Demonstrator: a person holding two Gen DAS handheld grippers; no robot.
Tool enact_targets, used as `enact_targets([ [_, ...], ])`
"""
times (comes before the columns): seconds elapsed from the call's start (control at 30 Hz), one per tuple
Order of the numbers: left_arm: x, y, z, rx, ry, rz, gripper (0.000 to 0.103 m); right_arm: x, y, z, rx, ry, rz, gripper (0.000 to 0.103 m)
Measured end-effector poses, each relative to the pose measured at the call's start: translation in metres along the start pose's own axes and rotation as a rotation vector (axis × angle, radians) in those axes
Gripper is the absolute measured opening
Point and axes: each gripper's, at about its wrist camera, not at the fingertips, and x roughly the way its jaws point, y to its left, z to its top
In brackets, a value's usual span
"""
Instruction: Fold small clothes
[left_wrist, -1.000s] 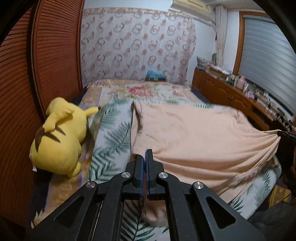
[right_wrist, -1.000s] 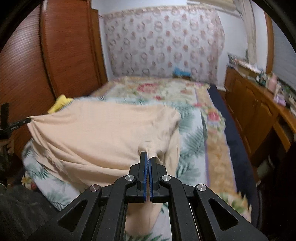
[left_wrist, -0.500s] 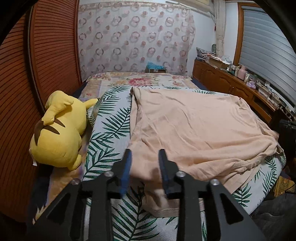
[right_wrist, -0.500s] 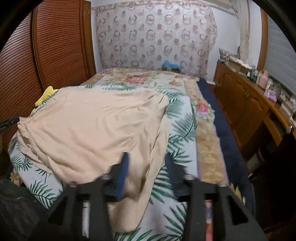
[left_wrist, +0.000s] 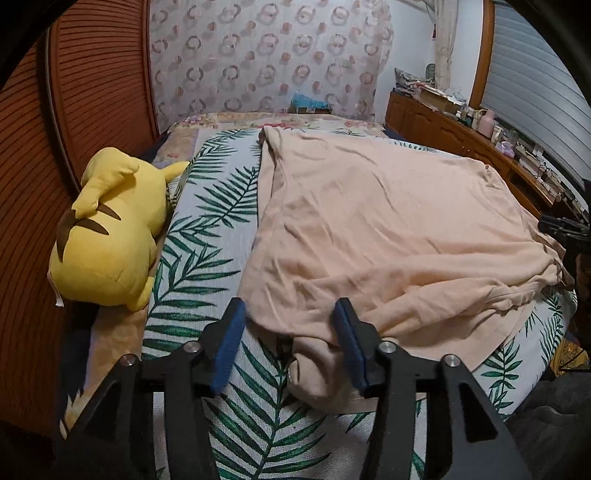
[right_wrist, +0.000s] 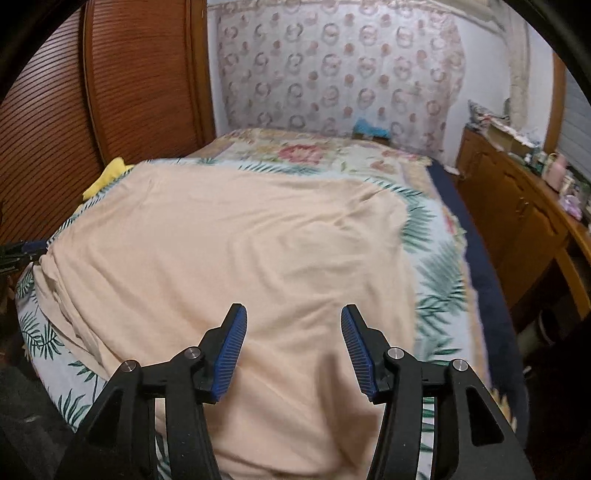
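Note:
A peach garment (left_wrist: 376, 221) lies spread on the bed's leaf-print cover (left_wrist: 207, 229), with bunched folds along its near edge. It also fills the right wrist view (right_wrist: 251, 251). My left gripper (left_wrist: 290, 314) is open and empty, its jaws wide apart over the garment's near left corner, where a rolled bit of cloth (left_wrist: 314, 369) lies. My right gripper (right_wrist: 293, 321) is open and empty above the garment's near right part. The right gripper also shows at the right edge of the left wrist view (left_wrist: 565, 229).
A yellow plush toy (left_wrist: 110, 229) lies on the bed's left side by a brown slatted wardrobe (left_wrist: 92, 92). A wooden cabinet (right_wrist: 517, 206) with small items runs along the right wall. A patterned curtain (left_wrist: 266, 59) hangs behind the bed.
Both grippers were shut on the garment's corners and held it up. They opened and let it go. The garment now lies flat on the bed, and both sets of jaws have opened wider.

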Motion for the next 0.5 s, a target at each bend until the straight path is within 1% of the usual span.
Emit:
enact_targets([
  [0.07,0.000,0.002,-0.002,-0.010,0.002,0.005,0.058,0.009,0.001,0.001,-0.008,0.013,0.009,0.055],
  [0.33,0.002,0.007,-0.010,-0.037,0.017,0.015,0.059,0.025,0.003,-0.007,-0.015,0.070,-0.008,0.055],
  [0.5,0.002,0.007,-0.010,-0.052,0.013,-0.010,0.059,0.016,0.004,-0.006,-0.002,0.063,-0.001,0.055],
])
